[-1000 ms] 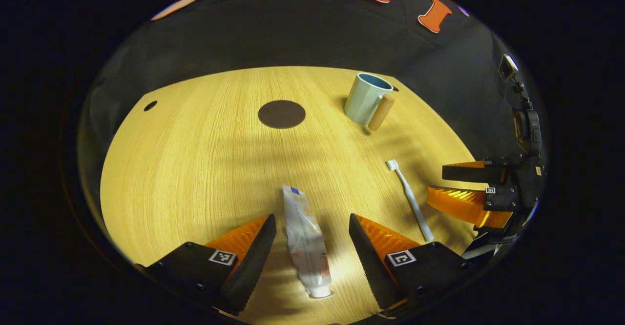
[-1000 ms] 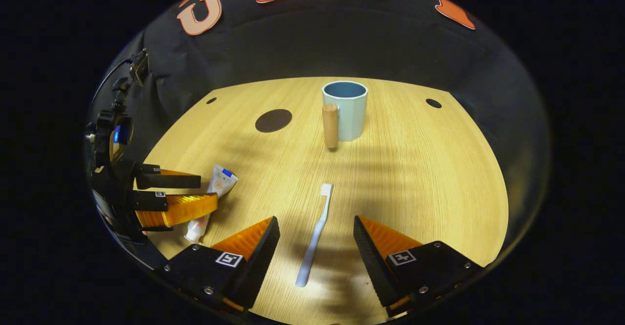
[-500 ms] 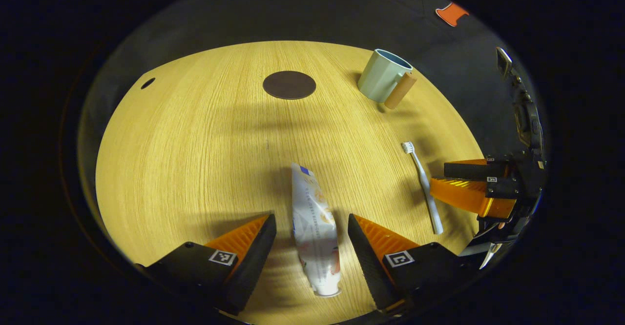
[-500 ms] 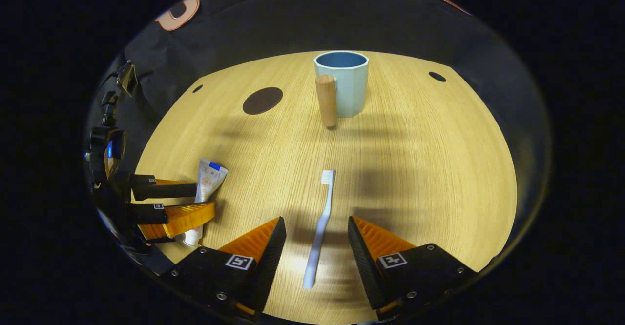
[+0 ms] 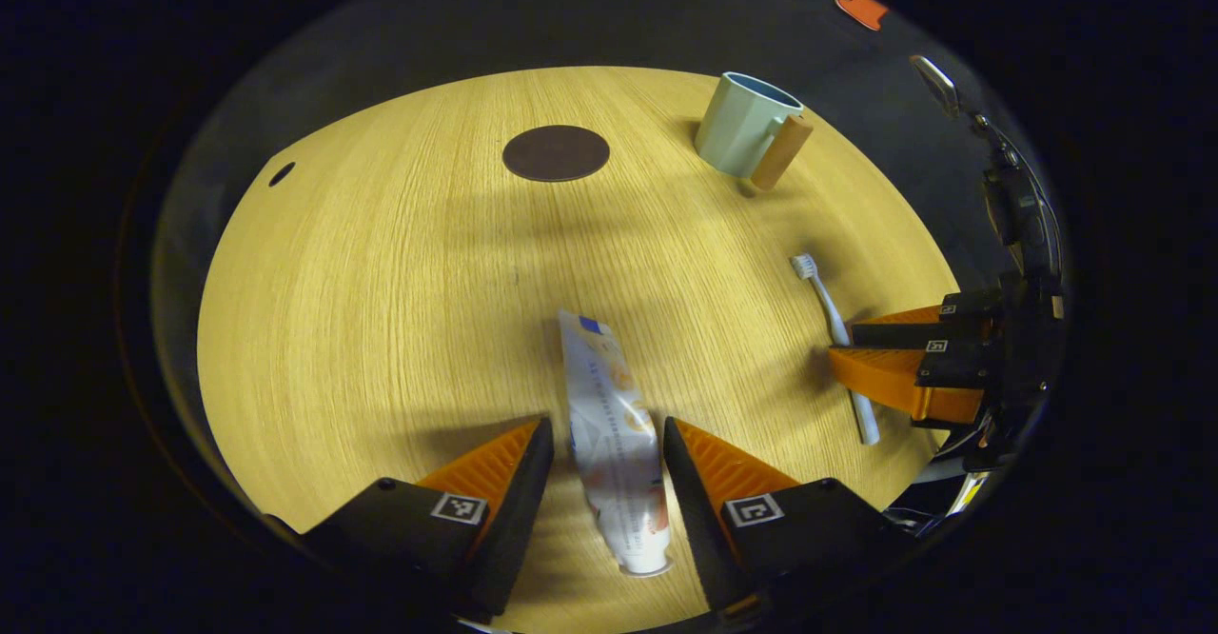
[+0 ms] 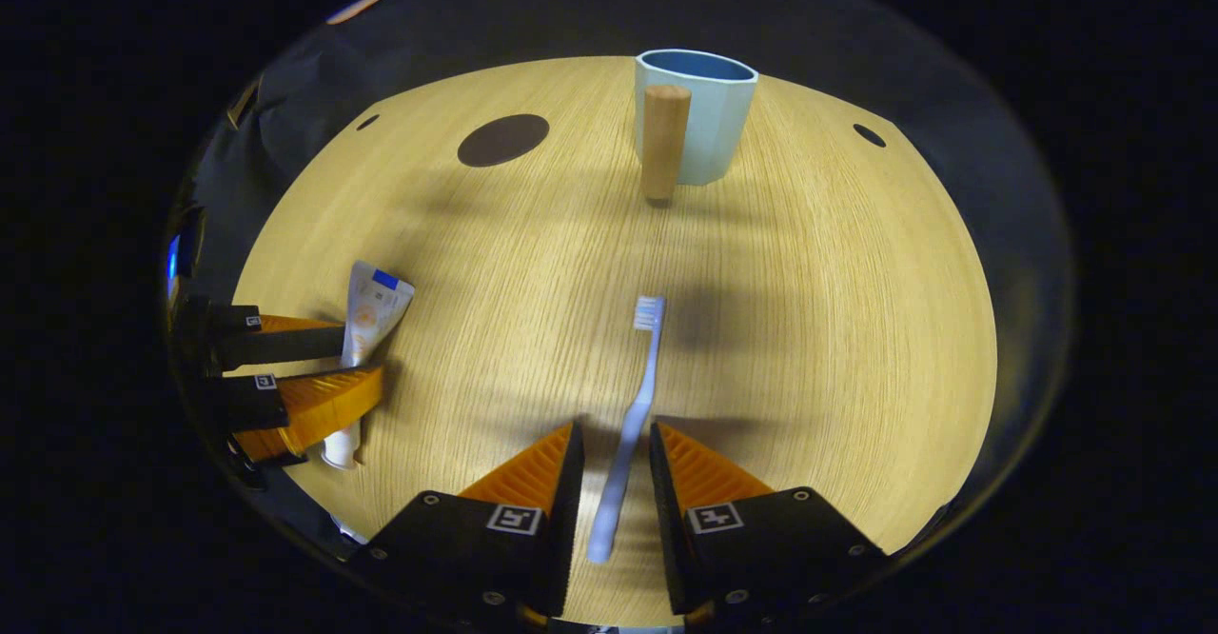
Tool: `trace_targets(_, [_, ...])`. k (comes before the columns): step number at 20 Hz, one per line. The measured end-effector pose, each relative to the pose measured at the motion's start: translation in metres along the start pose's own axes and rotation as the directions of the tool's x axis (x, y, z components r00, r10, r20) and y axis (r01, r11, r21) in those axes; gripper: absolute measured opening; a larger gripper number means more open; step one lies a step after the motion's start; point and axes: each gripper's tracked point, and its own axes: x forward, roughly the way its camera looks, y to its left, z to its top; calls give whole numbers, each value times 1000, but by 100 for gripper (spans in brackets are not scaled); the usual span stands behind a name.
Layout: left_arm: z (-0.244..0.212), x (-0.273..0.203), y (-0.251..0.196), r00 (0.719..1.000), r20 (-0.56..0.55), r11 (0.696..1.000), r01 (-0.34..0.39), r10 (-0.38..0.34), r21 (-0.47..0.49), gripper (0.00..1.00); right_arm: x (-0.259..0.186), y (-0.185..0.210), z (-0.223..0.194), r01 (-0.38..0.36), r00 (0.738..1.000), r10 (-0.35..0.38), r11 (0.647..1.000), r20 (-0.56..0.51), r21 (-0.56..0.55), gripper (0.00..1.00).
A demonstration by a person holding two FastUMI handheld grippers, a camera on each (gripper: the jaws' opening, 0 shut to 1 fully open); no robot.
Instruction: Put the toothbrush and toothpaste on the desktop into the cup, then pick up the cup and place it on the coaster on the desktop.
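Observation:
A white toothpaste tube (image 5: pixel 595 358) lies flat on the wooden desktop (image 5: pixel 381 282), cap toward me. My left gripper (image 5: pixel 606 426) straddles it, open, with both fingers close beside its edges. The pale toothbrush (image 6: pixel 647 358) lies with its bristles pointing away, its handle between the fingers of my right gripper (image 6: pixel 614 436), which is narrowly open and not pressing on it. A light blue cup (image 6: pixel 699 129) with a wooden handle stands upright at the back. The dark round coaster (image 6: pixel 502 139) lies to the left of the cup. In the left gripper view the right gripper (image 5: pixel 847 348) sits over the toothbrush (image 5: pixel 828 310).
Small dark holes (image 6: pixel 868 134) mark the desktop's far corners. Bare wood stretches between the grippers and the cup (image 5: pixel 737 134) and coaster (image 5: pixel 556 152). The black cloth wall closes off the back. The left gripper (image 6: pixel 360 358) works at the desktop's left edge.
Both grippers have come down and forward over their items. Their fingers have narrowed, the right pair far more than the left. Toothpaste, toothbrush, cup and coaster have stayed in place.

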Motion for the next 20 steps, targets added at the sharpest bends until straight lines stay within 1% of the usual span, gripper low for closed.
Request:
trace_targets(1, [4, -1, 0, 1000, 6, 1000, 1, -1, -7, 75, 3, -4, 7, 18, 1000, -18, 1000, 22, 1, 37])
trace_targets(2, [6, 0, -1, 1000, 4, 1000, 2, -2, -18, 71, 1, -5, 3, 30, 999, -30, 1000, 13, 0, 24])
trace_targets(4, [17, -4, -4, 1000, 21, 999, 19, -18, -26, 59, 0, -4, 4, 30, 999, -30, 1000, 24, -2, 12])
trace_targets(5, [25, -8, -4, 999, 33, 999, 23, -22, -33, 53, 0, -3, 6, 27, 999, -27, 1000, 29, -14, 10])
trace_targets(6, [32, -11, -6, 999, 37, 999, 29, -28, -30, 52, -1, -3, 6, 26, 999, -25, 1000, 35, -18, 8])
trace_targets(7, [42, -15, -8, 998, 49, 999, 34, -32, -28, 52, -1, -3, 7, 25, 999, -25, 1000, 38, -14, 7])
trace_targets(8, [48, -20, -9, 998, 51, 999, 35, -33, -27, 47, -1, -2, 7, 22, 999, -22, 1000, 42, -14, 5])
trace_targets(9, [58, -26, -10, 998, 60, 999, 37, -35, -23, 47, -1, -2, 9, 22, 998, -21, 999, 53, -22, 5])
trace_targets(10, [66, -35, -4, 997, 70, 999, 34, -32, -28, 47, -2, -4, 10, 27, 998, -25, 999, 62, -36, 5])
trace_targets(11, [66, -31, 8, 997, 67, 999, 35, -33, -36, 41, 0, -5, 11, 34, 997, -31, 998, 71, -44, 5])
trace_targets(12, [57, -29, 21, 997, 71, 999, 37, -34, -35, 41, 0, -5, 11, 36, 996, -32, 998, 80, -54, 5])
trace_targets(13, [70, -40, 27, 995, 94, 998, 34, -29, -49, 41, -2, -5, 13, 34, 996, -29, 998, 88, -56, 5])
trace_targets(14, [49, -52, 27, 995, 89, 998, 40, -36, -42, 31, -2, -5, 13, 30, 995, -24, 998, 98, -58, 5])
trace_targets(15, [48, -50, 25, 995, 88, 997, 42, -36, -62, 32, -5, -5, 17, 25, 994, -19, 998, 111, -59, 5])
trace_targets(16, [49, -47, 38, 995, 92, 997, 48, -42, -65, 23, -9, -5, 20, 21, 992, -14, 998, 127, -58, 5])
trace_targets(17, [49, -50, 40, 995, 90, 996, 57, -51, -67, 23, -14, -4, 23, 12, 990, -5, 999, 143, -52, 5])
trace_targets(19, [39, -40, 37, 993, 100, 995, 71, -63, -76, 23, -20, -4, 32, -5, 983, 11, 999, 181, -34, 5])
trace_targets(20, [37, -43, 29, 992, 107, 994, 72, -63, -83, 23, -23, -5, 36, -11, 979, 16, 1000, 203, -24, 5])
